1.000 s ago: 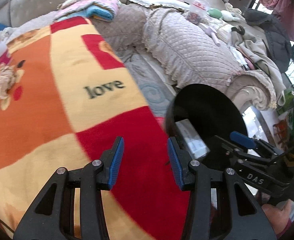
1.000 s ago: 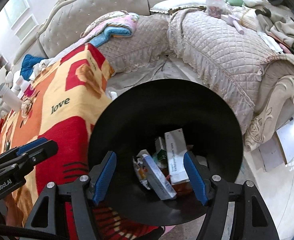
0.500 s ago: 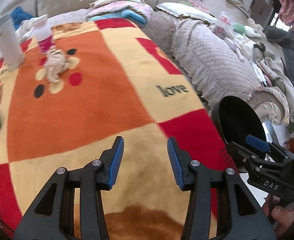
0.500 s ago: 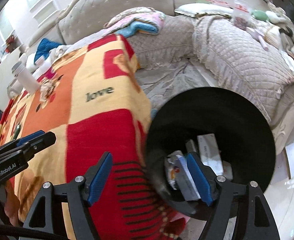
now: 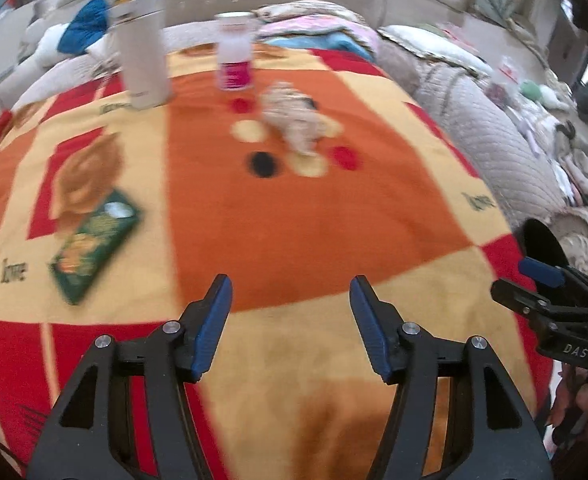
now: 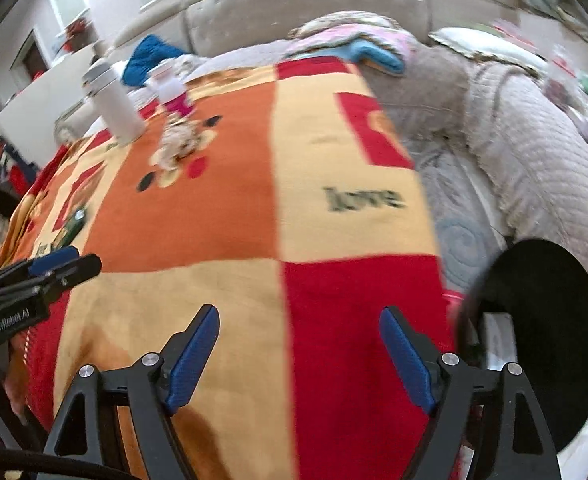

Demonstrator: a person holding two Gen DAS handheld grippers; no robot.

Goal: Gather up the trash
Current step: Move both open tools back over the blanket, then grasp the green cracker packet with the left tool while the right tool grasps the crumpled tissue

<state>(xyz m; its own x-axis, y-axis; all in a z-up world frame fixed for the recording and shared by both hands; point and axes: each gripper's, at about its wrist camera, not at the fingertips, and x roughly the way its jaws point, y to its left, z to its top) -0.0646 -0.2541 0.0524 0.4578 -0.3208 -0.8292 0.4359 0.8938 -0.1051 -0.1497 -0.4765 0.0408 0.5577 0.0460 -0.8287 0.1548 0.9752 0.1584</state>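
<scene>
Both the left gripper [image 5: 290,324] and right gripper [image 6: 297,356] stand with jaws wide open, empty. Flat green printed packet [image 5: 94,246] lies left of frame on the surface; black round bin [image 6: 541,332] lower right. Judged: seeking next item; approach packet

Fuzzy, matt fleece on the blanket [image 5: 301,216], soft pile all over. By its "love" print, the green packet [image 5: 94,246] shows a slick printed wrapper. The white bottle [image 5: 144,46] looks smooth plastic or coated metal, can't tell. Crumpled paper wad [image 5: 294,120], rough. Quilted beige sofa cloth [image 6: 533,152]. Trash bin [image 6: 541,328], matt black. Left gripper [image 5: 290,320]: matt black plastic, textured blue pads [image 5: 210,330], shiny metal screws.
</scene>
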